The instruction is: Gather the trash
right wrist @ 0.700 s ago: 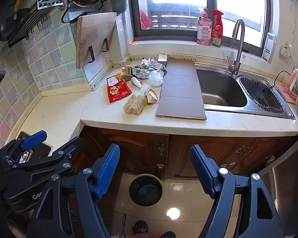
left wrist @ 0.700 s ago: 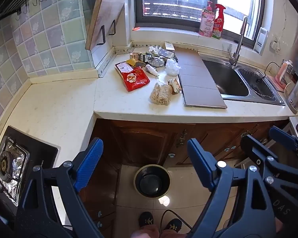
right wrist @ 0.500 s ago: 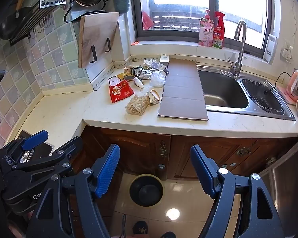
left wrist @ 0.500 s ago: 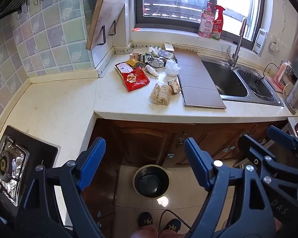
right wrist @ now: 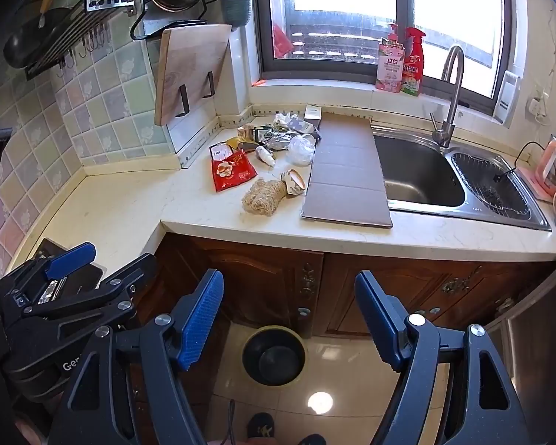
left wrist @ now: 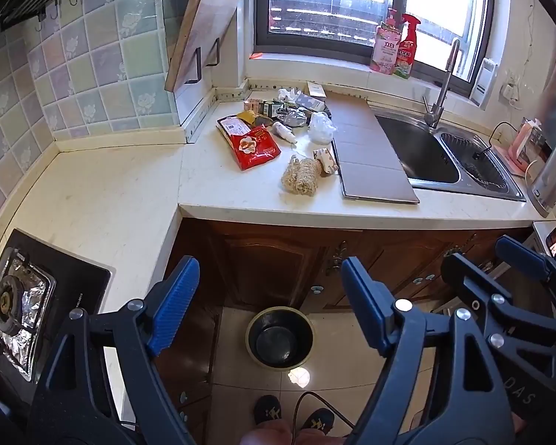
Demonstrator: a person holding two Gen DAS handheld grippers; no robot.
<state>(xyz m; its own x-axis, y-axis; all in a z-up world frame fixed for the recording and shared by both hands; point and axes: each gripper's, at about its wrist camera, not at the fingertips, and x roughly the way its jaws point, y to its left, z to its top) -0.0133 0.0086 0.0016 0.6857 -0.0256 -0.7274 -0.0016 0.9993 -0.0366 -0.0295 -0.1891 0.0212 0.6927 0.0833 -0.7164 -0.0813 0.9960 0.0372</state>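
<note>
Cream stone bench [left wrist: 241, 193] well ahead of both jaws. Round dark bin [left wrist: 280, 337] on floor just beyond, between jaws. Trash far ahead on bench: red snack packet [left wrist: 254, 145], tan fibre bundle [left wrist: 302, 175]. Left gripper [left wrist: 268, 296], right gripper [right wrist: 289, 309]: jaws wide apart, empty.

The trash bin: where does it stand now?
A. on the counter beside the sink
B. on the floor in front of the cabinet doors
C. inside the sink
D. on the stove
B: the round dark trash bin stands on the tiled floor, below the wooden cabinet doors.
</note>
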